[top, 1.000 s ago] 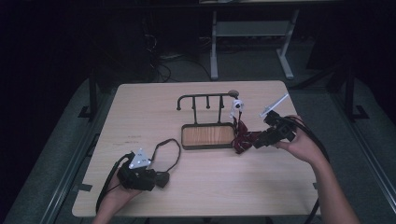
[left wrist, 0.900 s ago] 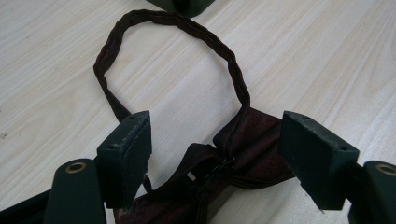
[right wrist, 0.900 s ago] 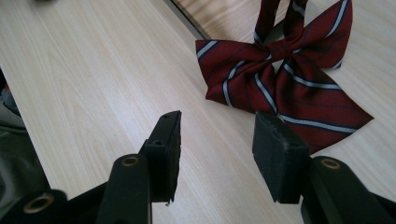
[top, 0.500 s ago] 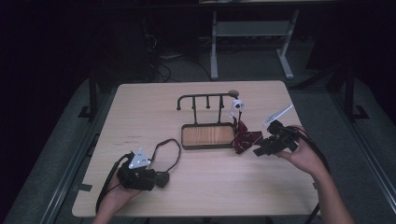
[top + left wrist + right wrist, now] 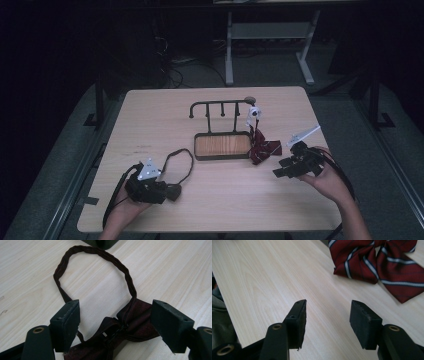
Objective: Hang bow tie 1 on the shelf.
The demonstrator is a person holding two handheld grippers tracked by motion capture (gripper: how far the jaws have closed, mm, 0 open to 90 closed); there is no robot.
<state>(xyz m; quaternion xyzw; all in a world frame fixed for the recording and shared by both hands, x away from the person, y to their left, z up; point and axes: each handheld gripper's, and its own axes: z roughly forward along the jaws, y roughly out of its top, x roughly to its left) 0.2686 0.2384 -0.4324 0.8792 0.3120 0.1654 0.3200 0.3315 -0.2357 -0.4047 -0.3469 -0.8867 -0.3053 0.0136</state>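
Dark maroon bow tie (image 5: 130,326) lies between my left gripper's (image 5: 172,192) wide-spread jaws, pads clear of it; its corded strap (image 5: 100,255) loops ahead over pale wood table (image 5: 150,115). My right gripper (image 5: 327,315) has just been opening, nothing between. Striped red bow tie (image 5: 374,262) ahead, its top cut off.

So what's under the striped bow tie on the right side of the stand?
The striped bow tie lies on the bare wooden table, against the stand's tray. Whatever lies directly beneath the fabric is covered.
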